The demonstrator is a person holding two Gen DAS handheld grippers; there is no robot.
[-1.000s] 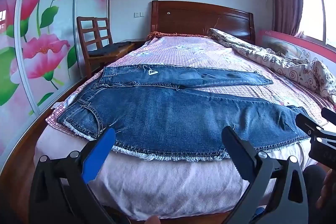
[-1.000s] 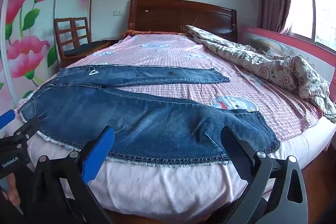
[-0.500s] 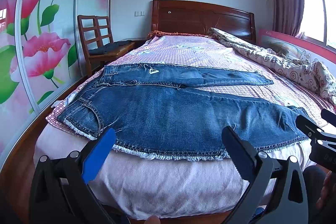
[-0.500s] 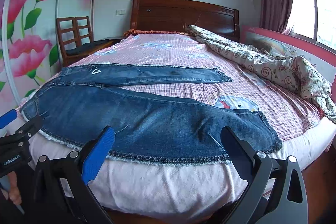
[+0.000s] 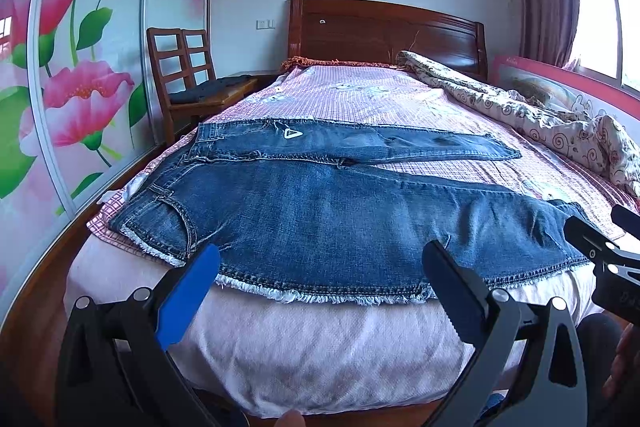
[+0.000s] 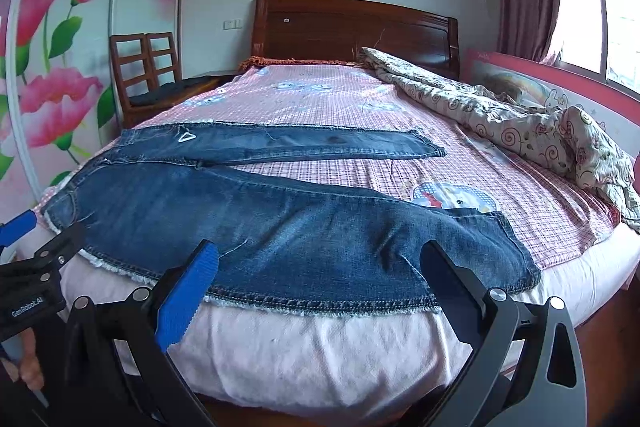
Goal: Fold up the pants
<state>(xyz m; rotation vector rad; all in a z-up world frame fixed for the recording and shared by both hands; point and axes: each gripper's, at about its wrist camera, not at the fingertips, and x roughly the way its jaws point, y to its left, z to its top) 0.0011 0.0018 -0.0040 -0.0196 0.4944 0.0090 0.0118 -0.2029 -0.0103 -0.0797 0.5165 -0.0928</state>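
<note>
Blue denim pants [image 5: 340, 223] lie spread flat across the foot of the bed, waist to the left, legs running right. They also show in the right wrist view [image 6: 280, 223]. The near leg's frayed edge hangs at the mattress front. My left gripper [image 5: 320, 267] is open and empty, just in front of that edge near the waist end. My right gripper [image 6: 320, 265] is open and empty, in front of the near leg toward its cuff. Each gripper shows at the edge of the other's view.
The bed [image 5: 340, 347] has a pink checked sheet and a wooden headboard [image 5: 384, 31]. A crumpled patterned quilt [image 6: 500, 119] lies along the right side. A wooden chair [image 5: 188, 79] stands at the left by the flowered wardrobe doors [image 5: 72, 75].
Both grippers have edged slightly closer to the bed's front edge. The pants have not moved.
</note>
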